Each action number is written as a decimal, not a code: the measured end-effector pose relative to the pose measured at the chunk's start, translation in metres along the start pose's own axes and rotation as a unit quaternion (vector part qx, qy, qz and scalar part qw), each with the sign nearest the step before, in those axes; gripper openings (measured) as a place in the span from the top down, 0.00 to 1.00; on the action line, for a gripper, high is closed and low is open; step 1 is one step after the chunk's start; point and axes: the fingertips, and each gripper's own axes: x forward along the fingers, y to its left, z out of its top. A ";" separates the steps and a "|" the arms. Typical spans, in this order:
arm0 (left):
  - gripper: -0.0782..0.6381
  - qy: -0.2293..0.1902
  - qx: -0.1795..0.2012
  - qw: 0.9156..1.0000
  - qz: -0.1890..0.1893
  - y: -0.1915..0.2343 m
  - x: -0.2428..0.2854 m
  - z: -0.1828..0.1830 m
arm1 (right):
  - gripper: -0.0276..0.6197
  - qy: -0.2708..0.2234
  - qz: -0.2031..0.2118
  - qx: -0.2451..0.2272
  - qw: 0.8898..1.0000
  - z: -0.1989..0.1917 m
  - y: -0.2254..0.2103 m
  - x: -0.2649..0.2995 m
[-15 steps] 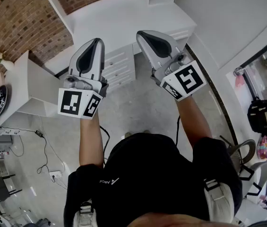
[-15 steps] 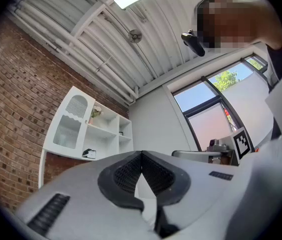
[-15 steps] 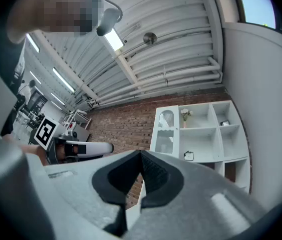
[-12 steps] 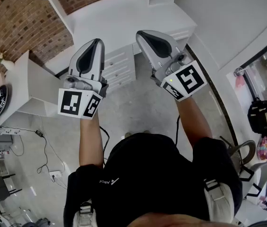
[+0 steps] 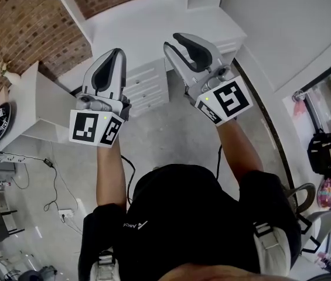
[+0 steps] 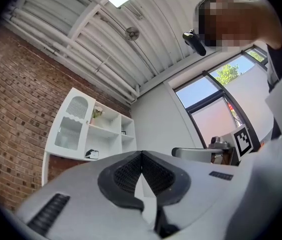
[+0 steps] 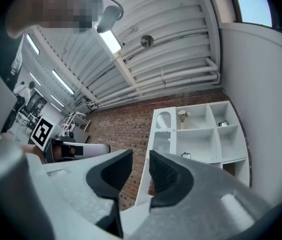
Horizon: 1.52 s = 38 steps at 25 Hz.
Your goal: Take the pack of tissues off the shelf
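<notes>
A white shelf unit (image 6: pixel 88 134) (image 7: pixel 200 134) stands against a brick wall, well ahead of both grippers. A small dark-and-white pack (image 6: pixel 92 154) (image 7: pixel 185 155) lies on its lower shelf; it is too small to tell whether it is the tissues. My left gripper (image 5: pixel 117 52) (image 6: pixel 141 154) is shut, its pads touching at the tips with nothing between them. My right gripper (image 5: pixel 177 38) (image 7: pixel 141 156) is open by a narrow gap and holds nothing. Both are held up in front of the person, far from the shelf.
A white cabinet with drawers (image 5: pixel 147 84) stands just beyond the grippers. A vase of flowers (image 7: pixel 182 116) and a small thing (image 7: pixel 222 123) sit in upper shelf compartments. A white side table (image 5: pixel 36 107) and floor cables (image 5: pixel 51 168) are at the left.
Both grippers have drifted slightly up and left in the head view. The right gripper has turned a little, and more of its dark inner pads shows.
</notes>
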 end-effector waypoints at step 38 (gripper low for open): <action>0.89 -0.022 -0.009 0.998 -0.066 0.377 0.258 -0.132 | 0.32 0.068 -0.137 0.005 0.988 -0.173 -0.259 0.451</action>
